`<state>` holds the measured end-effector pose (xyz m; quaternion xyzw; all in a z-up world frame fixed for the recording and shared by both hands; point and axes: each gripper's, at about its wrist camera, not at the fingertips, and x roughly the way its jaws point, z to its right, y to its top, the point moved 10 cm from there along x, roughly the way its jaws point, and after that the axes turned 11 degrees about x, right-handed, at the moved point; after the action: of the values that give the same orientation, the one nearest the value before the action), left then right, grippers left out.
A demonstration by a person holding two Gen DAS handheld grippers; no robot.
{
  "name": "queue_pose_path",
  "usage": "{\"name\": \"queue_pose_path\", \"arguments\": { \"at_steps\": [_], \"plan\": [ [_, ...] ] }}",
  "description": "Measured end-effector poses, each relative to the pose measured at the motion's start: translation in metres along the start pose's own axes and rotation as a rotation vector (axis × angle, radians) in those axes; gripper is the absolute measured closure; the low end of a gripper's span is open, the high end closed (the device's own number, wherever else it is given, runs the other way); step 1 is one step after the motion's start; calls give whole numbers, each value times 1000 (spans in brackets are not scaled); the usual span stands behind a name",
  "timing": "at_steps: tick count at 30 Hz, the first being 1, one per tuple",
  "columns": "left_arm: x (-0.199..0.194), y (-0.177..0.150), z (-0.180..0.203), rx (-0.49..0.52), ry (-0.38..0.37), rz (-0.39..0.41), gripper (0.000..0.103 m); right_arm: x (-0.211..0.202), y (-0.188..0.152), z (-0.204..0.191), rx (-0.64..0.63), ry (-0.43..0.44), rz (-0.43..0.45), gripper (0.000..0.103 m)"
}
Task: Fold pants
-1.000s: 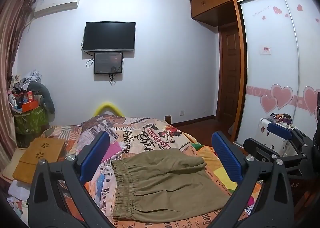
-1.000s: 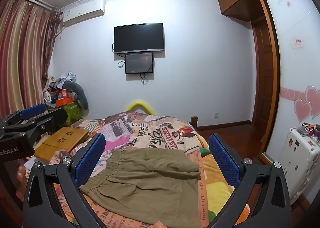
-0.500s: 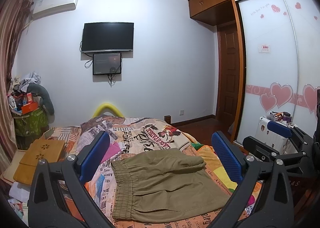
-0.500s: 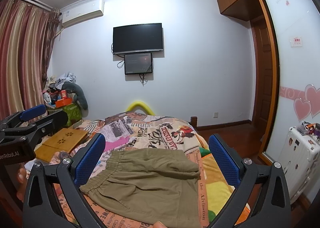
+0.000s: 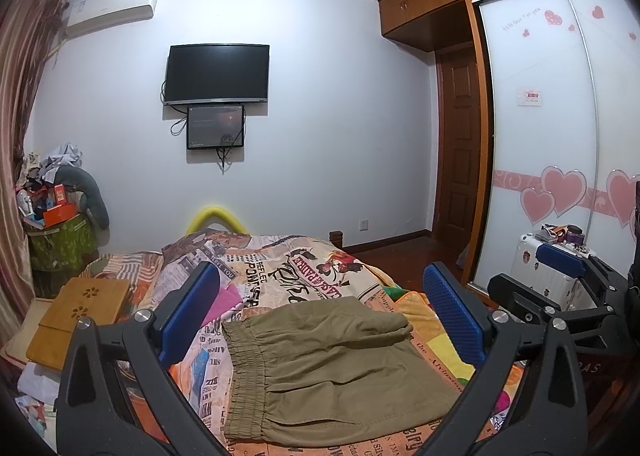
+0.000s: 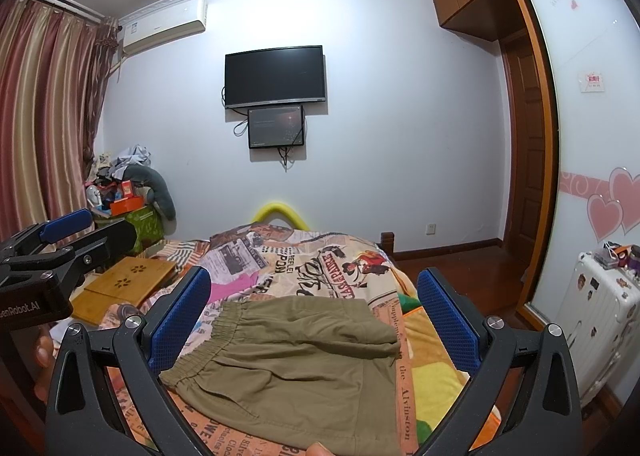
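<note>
Olive-green pants [image 5: 328,368] lie folded into a compact rectangle on the patterned bedspread [image 5: 304,272], elastic waistband to the left. They also show in the right wrist view [image 6: 296,360]. My left gripper [image 5: 320,312] is open and empty, held above and short of the pants. My right gripper [image 6: 316,316] is open and empty, also above the pants. The right gripper shows at the right edge of the left wrist view [image 5: 560,288], and the left gripper at the left edge of the right wrist view [image 6: 60,256].
A wooden lap tray [image 5: 80,316] lies at the bed's left side. A cluttered green bin [image 5: 60,240] stands in the left corner. A white suitcase [image 6: 596,316] stands by the wardrobe at right. A TV [image 5: 218,74] hangs on the far wall.
Both grippers have shifted only slightly; the view drifts a little. The pants have not moved.
</note>
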<state>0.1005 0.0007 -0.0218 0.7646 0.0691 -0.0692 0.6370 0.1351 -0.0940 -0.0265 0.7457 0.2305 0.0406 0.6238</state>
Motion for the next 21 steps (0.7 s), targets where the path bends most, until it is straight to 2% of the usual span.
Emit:
{"name": "queue_pose_path", "arguments": {
  "at_steps": [21],
  "plan": [
    [1,1,0,-6,-3,10,0,1,0,1,3,-1,1,0]
  ]
}}
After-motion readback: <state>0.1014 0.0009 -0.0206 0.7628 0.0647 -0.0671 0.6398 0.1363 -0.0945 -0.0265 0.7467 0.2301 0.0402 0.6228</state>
